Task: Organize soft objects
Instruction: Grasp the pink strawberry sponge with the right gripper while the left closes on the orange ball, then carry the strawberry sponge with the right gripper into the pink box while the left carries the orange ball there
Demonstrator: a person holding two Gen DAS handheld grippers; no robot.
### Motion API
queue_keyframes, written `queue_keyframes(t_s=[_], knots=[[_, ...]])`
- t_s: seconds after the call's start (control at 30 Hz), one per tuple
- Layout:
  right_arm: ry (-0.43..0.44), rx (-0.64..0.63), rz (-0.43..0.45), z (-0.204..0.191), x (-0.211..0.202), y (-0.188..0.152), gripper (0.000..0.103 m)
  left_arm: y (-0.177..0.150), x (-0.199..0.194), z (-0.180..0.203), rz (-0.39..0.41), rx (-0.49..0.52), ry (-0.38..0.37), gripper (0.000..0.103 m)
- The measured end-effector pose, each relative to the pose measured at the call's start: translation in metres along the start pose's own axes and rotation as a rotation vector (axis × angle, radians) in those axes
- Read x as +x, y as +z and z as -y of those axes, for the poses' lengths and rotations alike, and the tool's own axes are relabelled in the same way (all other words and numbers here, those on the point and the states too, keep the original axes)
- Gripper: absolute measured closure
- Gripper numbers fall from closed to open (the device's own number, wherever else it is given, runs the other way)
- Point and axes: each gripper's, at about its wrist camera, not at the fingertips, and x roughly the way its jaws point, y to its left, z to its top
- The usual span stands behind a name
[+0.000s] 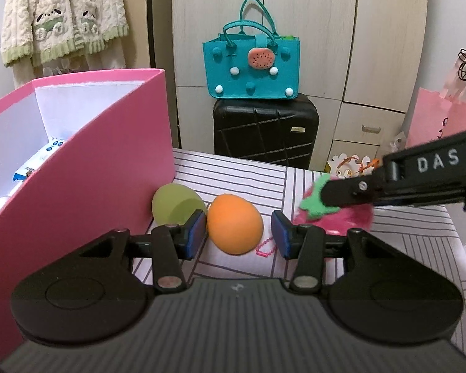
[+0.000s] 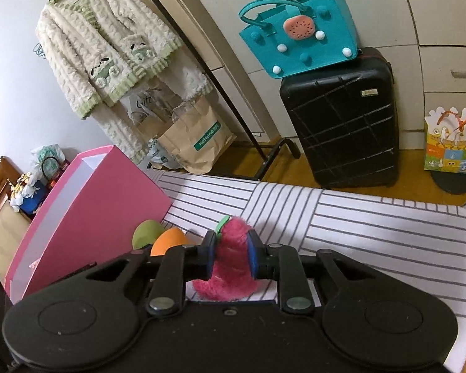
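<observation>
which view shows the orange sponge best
The left wrist view: the orange sponge lies whole and near, between the left gripper's fingers. In the right wrist view only the orange sponge's top shows, behind that gripper's finger, beside the green sponge.

- A teal felt tote bag (image 2: 298, 39) with pom-poms and a watermelon patch sits on top of a black hard-shell suitcase (image 2: 341, 124), which stands on the wooden floor.
- A cream fluffy cardigan (image 2: 105, 46) with green trim hangs from a dark clothes rail.
- A brown paper bag (image 2: 195, 138) printed with green lettering leans below the cardigan.
- A small colourful gift bag (image 2: 450, 149) with orange ribbon stands right of the suitcase.
- A pink paper bag (image 1: 441, 118) shows at the right edge of the left wrist view.
- Pale wardrobe doors (image 1: 310, 31) fill the background.
</observation>
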Motion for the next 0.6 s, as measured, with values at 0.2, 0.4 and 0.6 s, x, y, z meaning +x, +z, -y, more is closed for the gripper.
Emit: queue_keyframes(t_s=[0.2,0.4,0.6], knots=[[0.004,-0.001,0.003,0.001,-0.002,-0.004,0.078,-0.001,0.003,0.002,-0.007,0.01,0.016,0.065],[-0.005,-0.001,0.01,-0.004,-0.006,-0.01,0.078,0.0,0.002,-0.003,-0.006,-0.025,0.005,0.069],[-0.035,-0.009,0.024,-0.011,-0.022,-0.016,0.078,-0.007,-0.018,-0.004,0.001,-0.007,-0.053,0.07]])
